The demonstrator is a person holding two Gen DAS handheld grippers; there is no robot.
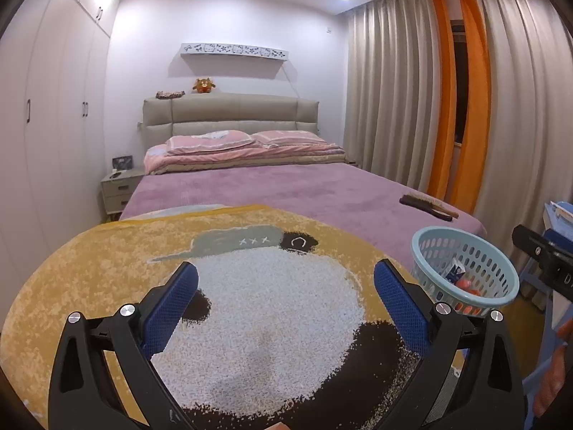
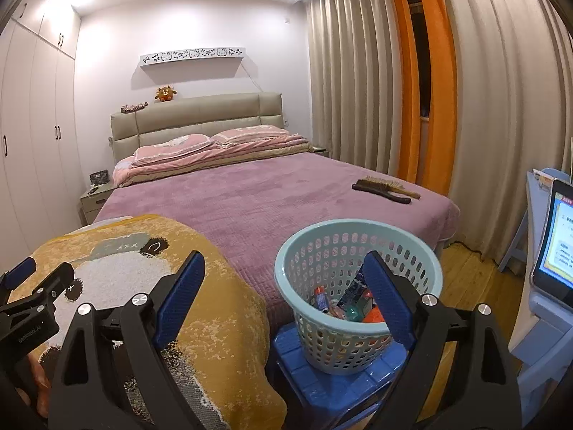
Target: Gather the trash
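A light blue perforated basket [image 2: 422,265] stands on a blue plastic stool [image 2: 333,390] at the foot of the bed. It holds several pieces of trash [image 2: 352,304], wrappers and a small carton. The basket also shows at the right of the left wrist view [image 1: 426,247]. My right gripper [image 2: 283,286] is open and empty, close in front of the basket's rim. My left gripper [image 1: 286,294] is open and empty above a yellow mat with a panda picture [image 1: 107,268] that lies on the bed's foot. The left gripper also shows in the right wrist view [image 2: 35,286].
A bed with a purple cover [image 2: 250,193] fills the middle. Two brushes [image 2: 386,188] lie near its right edge. Curtains [image 2: 358,89] hang on the right, wardrobes [image 2: 32,143] stand on the left. A tablet screen [image 2: 558,236] on a blue desk is at far right.
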